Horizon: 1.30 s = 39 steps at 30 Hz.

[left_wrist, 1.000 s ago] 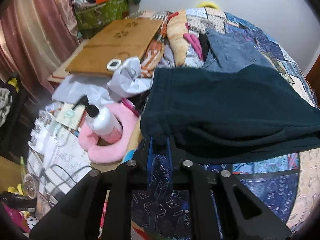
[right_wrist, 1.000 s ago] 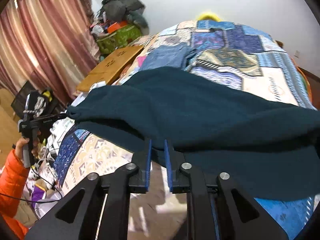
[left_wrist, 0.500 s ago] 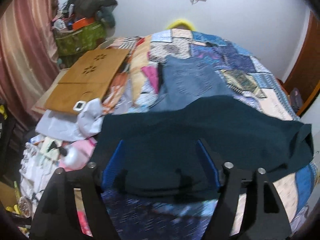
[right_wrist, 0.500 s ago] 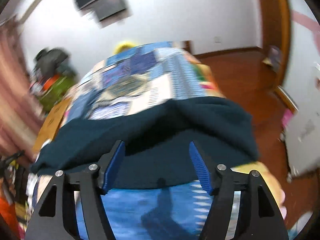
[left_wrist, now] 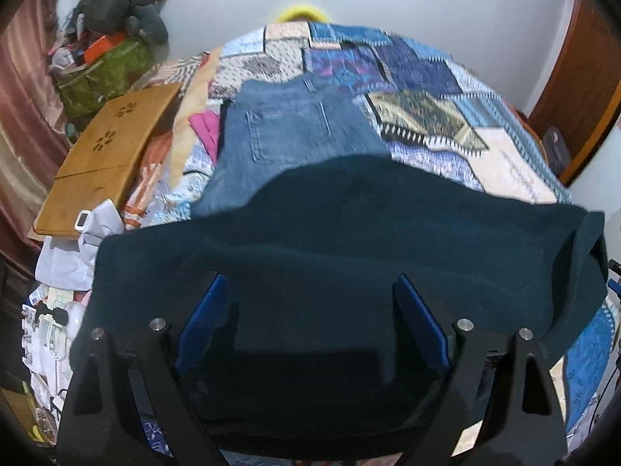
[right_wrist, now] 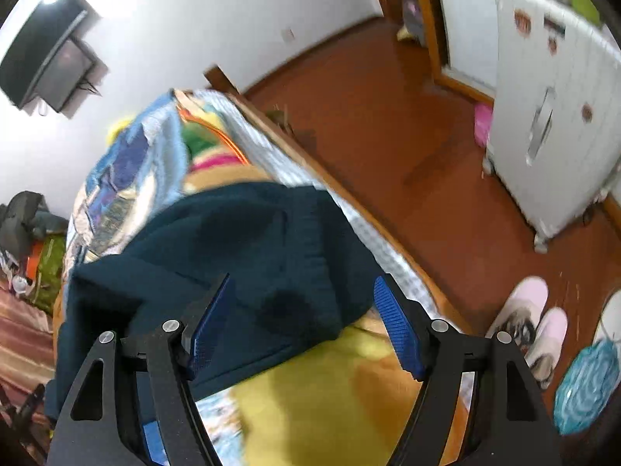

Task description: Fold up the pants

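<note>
Dark teal fleece pants (left_wrist: 349, 240) lie folded across the patchwork bedspread (left_wrist: 423, 116), reaching from the left side of the bed to the right edge. My left gripper (left_wrist: 310, 283) hovers over their near part, jaws opening wide, blue pads clear of the cloth. In the right wrist view the pants' right end (right_wrist: 240, 256) drapes near the bed's edge. My right gripper (right_wrist: 302, 283) hangs above that end, its jaws opening too, nothing pinched between the pads.
Blue jeans (left_wrist: 287, 136) lie on the bed beyond the teal pants. A wooden lap desk (left_wrist: 108, 155) and clutter sit at the bed's left. To the right are the wooden floor (right_wrist: 388, 116), a white cabinet (right_wrist: 551, 101) and pink slippers (right_wrist: 531, 318).
Both grippers were shut on the pants' edge and have let go, jaws spreading. The left one moved right over the pants; the right one rolled and swung toward the bed's right edge.
</note>
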Motion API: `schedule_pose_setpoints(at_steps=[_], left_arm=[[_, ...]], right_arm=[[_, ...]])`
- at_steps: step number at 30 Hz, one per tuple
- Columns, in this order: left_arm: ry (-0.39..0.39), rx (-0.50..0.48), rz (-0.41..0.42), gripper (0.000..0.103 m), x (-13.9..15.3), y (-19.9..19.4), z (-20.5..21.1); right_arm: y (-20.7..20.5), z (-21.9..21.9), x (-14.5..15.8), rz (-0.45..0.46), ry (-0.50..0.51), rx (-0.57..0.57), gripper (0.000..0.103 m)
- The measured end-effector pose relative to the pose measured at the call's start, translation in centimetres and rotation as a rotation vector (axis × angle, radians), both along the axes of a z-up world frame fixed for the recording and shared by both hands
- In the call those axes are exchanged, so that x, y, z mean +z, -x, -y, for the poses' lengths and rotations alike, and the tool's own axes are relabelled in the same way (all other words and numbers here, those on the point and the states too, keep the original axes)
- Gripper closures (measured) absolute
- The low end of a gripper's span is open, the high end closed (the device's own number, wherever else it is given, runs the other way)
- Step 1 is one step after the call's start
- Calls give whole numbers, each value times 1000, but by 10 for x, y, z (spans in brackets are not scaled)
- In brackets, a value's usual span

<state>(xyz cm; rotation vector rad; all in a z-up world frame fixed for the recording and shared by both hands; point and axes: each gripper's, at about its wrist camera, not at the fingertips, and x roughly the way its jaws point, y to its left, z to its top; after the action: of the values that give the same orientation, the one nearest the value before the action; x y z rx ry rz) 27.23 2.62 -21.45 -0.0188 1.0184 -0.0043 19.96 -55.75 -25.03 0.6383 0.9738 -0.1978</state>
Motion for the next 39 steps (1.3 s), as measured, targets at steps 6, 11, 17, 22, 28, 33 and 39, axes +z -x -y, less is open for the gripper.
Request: schedule_pose_setpoints(at_steps=[6,11,17,22,28,33,39], left_arm=[[-3,9,-37,14,-15,2,7],[31,44,-45,14,-19,-1,4],[9,43,-36,14,-9,2,6],[-24,34,-7,14,3,6,7],[10,40,8,14,8,11,3],[11,31,-3,14,4,16,3],[11,25,-11,14,2,17,1]], right_arm=[[-8,2,-28,-54,-143,75,43],[-5,1,-24,-35,-113,123,74],[4,-1,12,34,104,151,77],[6,26,67,111,257,138,78],[-10,38,71,64,383,153,78],[-24,34,25,-73,362,155,76],[-16,24,27,-139,420,135,62]])
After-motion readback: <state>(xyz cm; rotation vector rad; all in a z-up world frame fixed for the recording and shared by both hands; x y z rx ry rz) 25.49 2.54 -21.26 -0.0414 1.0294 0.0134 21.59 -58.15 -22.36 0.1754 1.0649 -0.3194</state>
